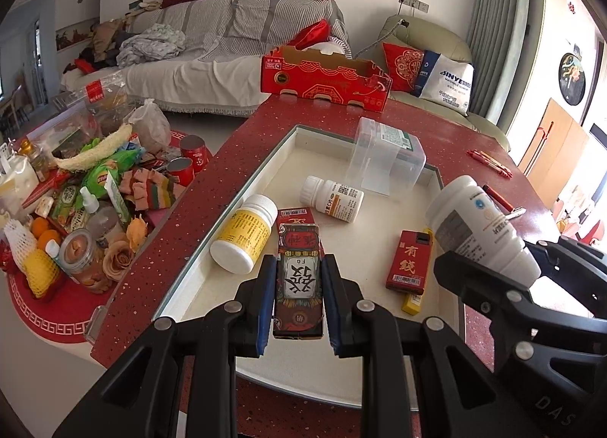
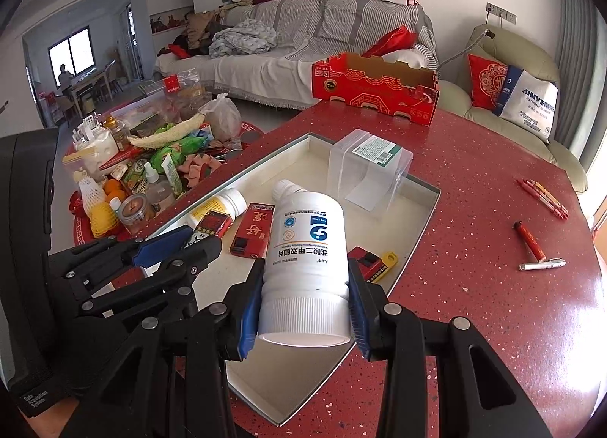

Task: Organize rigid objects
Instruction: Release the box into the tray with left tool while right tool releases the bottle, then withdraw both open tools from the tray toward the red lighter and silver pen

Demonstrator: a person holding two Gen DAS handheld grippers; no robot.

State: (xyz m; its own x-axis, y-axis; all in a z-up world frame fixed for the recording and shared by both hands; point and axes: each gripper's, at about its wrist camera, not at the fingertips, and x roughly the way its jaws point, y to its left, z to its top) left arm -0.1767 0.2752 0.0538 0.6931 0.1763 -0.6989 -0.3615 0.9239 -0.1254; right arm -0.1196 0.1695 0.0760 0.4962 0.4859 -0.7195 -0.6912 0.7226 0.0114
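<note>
My left gripper is shut on a small dark patterned card box, held above the white recessed tray. My right gripper is shut on a big white pill bottle, cap toward the camera; that bottle also shows at the right of the left wrist view. In the tray lie a yellow-labelled white bottle, an orange-labelled white bottle, a red box with gold characters, a yellow item under it, and a clear plastic container at the far end.
The tray sits in a red speckled tabletop. A red cardboard box stands at the table's far edge. Red pens and a red-and-silver pen lie at the right. A low table with heaped groceries stands to the left, and a sofa behind.
</note>
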